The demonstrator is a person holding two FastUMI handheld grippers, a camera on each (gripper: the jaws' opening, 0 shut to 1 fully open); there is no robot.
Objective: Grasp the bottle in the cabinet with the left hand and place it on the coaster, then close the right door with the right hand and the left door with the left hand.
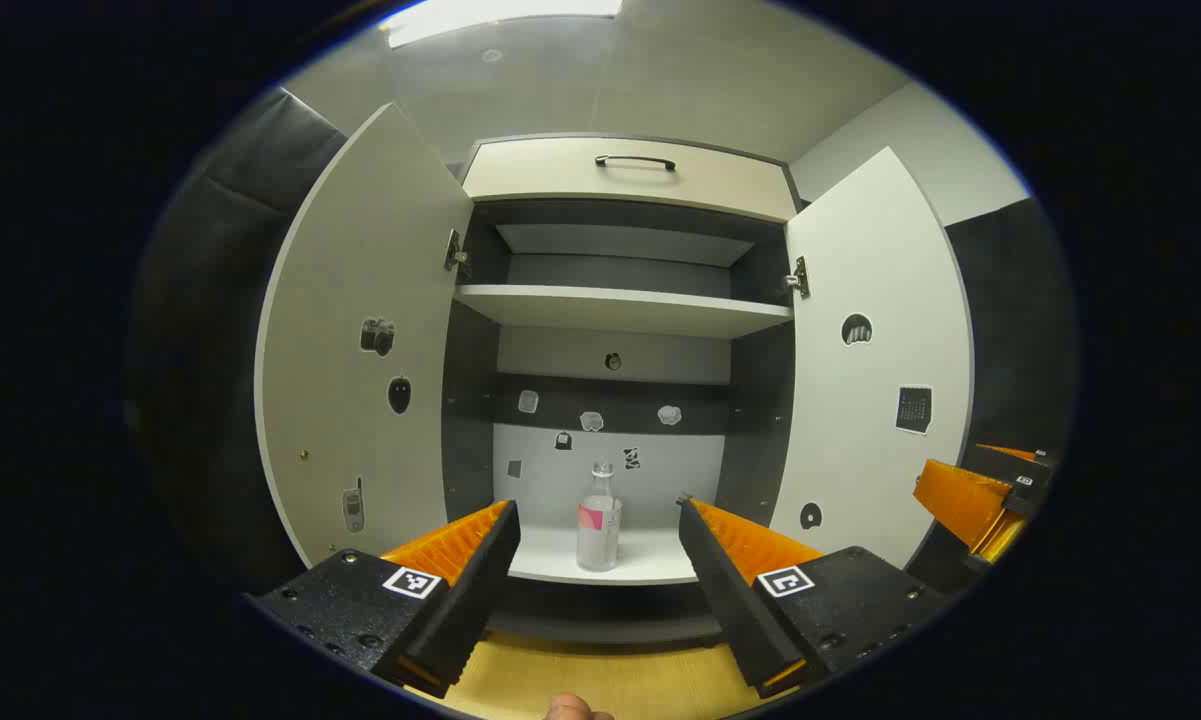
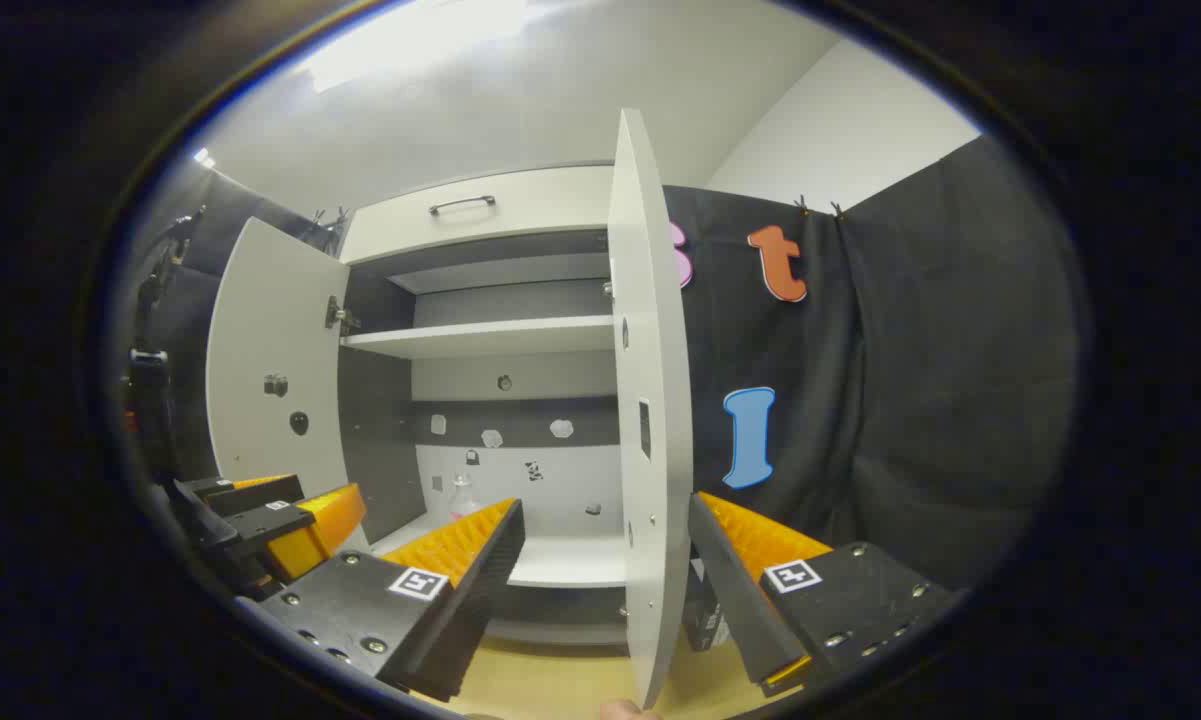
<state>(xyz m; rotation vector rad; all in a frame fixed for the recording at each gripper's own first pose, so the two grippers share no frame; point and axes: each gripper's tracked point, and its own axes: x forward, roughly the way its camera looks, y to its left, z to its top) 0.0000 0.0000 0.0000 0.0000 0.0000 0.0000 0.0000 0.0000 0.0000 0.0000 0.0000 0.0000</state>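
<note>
Two pale, flat cabinet doors stand swung open, the left door (image 1: 360,350) and the right door (image 1: 875,370), both dotted with small stickers. Inside, a clear plastic bottle (image 1: 598,520) with a pink label stands upright on the smooth white lower shelf (image 1: 650,560). Facing it but well apart, the left gripper (image 1: 595,570) has its ridged fingers spread wide, holding nothing. Beside the right door's thin edge, the right gripper (image 2: 605,570) is also spread and empty; that edge seems to lie between its fingers.
</note>
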